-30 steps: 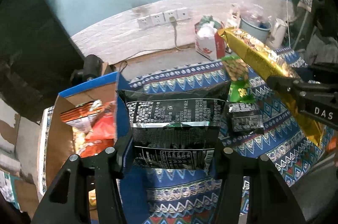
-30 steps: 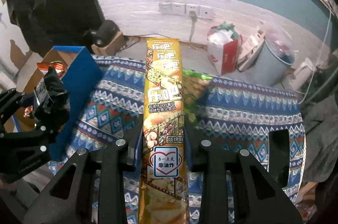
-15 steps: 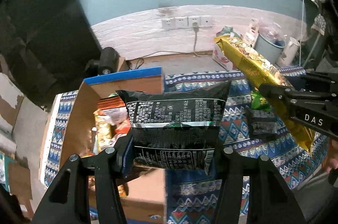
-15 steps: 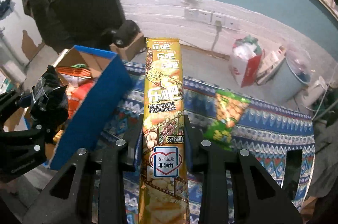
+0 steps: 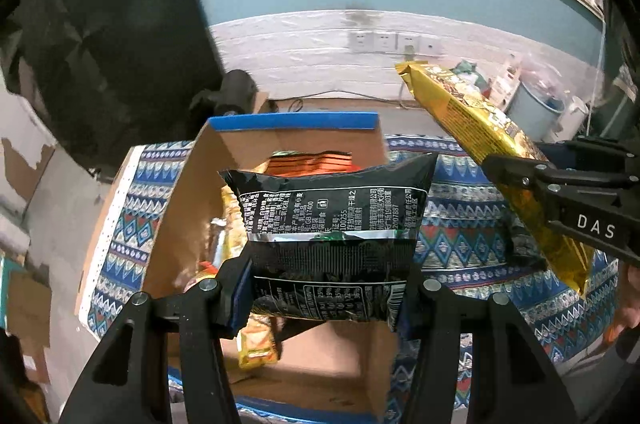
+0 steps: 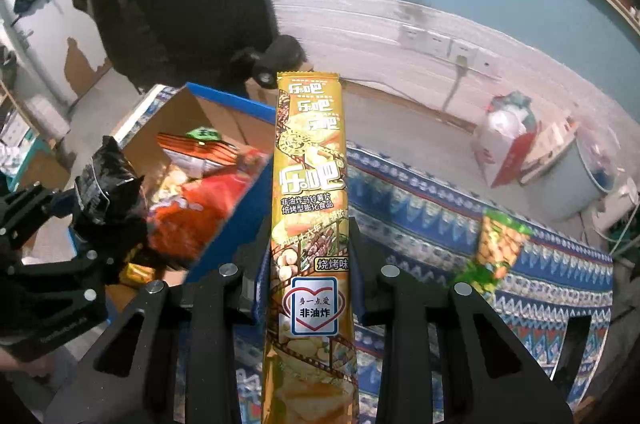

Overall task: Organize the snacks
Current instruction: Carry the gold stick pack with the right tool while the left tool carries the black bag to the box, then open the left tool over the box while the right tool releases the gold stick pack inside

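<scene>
The left gripper [image 5: 326,294] has its jaws clamped on a black bag [image 5: 332,220], held over the open box [image 5: 192,207] of snacks. The right gripper [image 6: 310,264] has its jaws clamped on a long yellow pack [image 6: 310,191], just right of the box, above the patterned cloth [image 6: 420,220].

"DAS" on the right gripper [image 5: 516,179]; "乐吧", "非油炸" on the yellow packet [image 6: 310,207].

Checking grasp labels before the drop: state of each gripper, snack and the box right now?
left gripper: shut on black snack bag
right gripper: shut on long yellow snack pack
cardboard box: open, snacks inside
green snack bag: lying loose on patterned cloth
</scene>
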Available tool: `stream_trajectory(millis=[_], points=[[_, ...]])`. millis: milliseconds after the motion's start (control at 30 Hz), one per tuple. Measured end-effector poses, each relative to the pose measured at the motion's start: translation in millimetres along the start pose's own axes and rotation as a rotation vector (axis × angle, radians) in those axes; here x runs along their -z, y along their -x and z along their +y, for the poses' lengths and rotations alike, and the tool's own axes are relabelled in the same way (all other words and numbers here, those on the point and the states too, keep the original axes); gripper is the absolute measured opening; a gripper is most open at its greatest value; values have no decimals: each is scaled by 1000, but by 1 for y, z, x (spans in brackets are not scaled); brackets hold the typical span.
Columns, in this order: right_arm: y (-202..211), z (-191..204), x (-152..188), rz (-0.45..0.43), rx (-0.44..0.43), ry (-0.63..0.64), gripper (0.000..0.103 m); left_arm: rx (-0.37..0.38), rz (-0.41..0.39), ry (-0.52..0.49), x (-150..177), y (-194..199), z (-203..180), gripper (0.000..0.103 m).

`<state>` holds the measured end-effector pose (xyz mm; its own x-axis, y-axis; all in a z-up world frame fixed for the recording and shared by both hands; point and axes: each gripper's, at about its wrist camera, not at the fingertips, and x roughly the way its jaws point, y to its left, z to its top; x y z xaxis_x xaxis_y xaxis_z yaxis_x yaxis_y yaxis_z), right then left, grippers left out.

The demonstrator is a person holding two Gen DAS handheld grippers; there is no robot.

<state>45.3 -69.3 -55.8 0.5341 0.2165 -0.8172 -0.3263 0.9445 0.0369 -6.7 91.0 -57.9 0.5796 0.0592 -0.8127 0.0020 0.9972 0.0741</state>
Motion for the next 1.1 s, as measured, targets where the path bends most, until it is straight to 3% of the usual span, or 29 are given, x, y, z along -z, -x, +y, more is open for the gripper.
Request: stream_trajectory(millis=[900, 1100], points=[[-54, 104, -38, 49, -144, 87, 30, -69, 108, 210, 20, -33, 106, 58], [-62, 121, -39, 69, -184, 98, 30, -76, 136, 245, 24, -34, 116, 71]])
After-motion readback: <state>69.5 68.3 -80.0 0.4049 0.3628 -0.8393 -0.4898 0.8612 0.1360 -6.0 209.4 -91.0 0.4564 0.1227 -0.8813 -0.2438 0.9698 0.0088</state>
